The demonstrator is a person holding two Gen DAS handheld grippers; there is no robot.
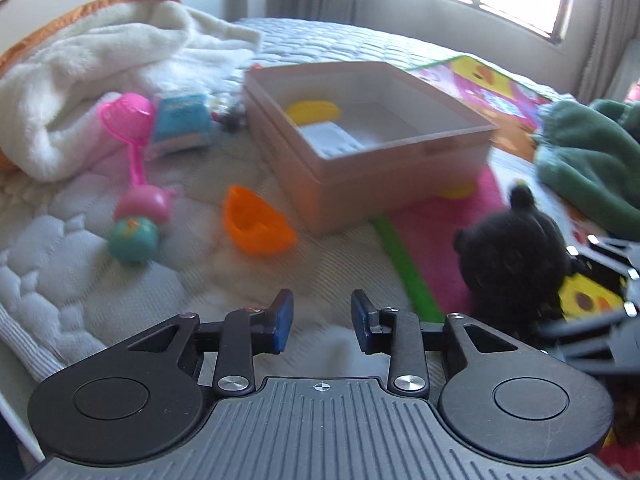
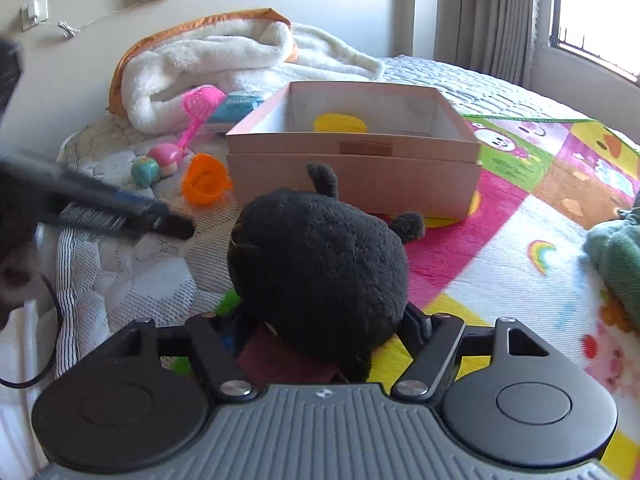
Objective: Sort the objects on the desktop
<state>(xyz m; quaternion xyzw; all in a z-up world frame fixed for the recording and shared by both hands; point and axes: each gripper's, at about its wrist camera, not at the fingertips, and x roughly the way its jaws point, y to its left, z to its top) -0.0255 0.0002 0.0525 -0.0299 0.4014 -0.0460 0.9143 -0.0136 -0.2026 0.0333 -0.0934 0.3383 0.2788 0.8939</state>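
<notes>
Right wrist view: right gripper (image 2: 320,320) jaws clamped on the black plush toy (image 2: 320,276), near and low; pink box (image 2: 352,172) just beyond.
Left gripper (image 1: 322,322): jaws parted, empty, over the bed (image 1: 80,300).
Risk: soft plush may squash and slip out of the grip; its dangling parts could catch the near box wall and drop short.
Cause: box wall is tall and stands straight ahead of the toy.
In box: yellow piece (image 2: 340,123), white card (image 1: 332,140).
Left of box: orange cup (image 1: 256,220), pink scoop (image 1: 128,120), small figure toys (image 1: 138,220), blue pack (image 1: 180,124), white blanket (image 2: 208,64).
Right: coloured mat (image 2: 520,240), green cloth (image 2: 616,256).
</notes>
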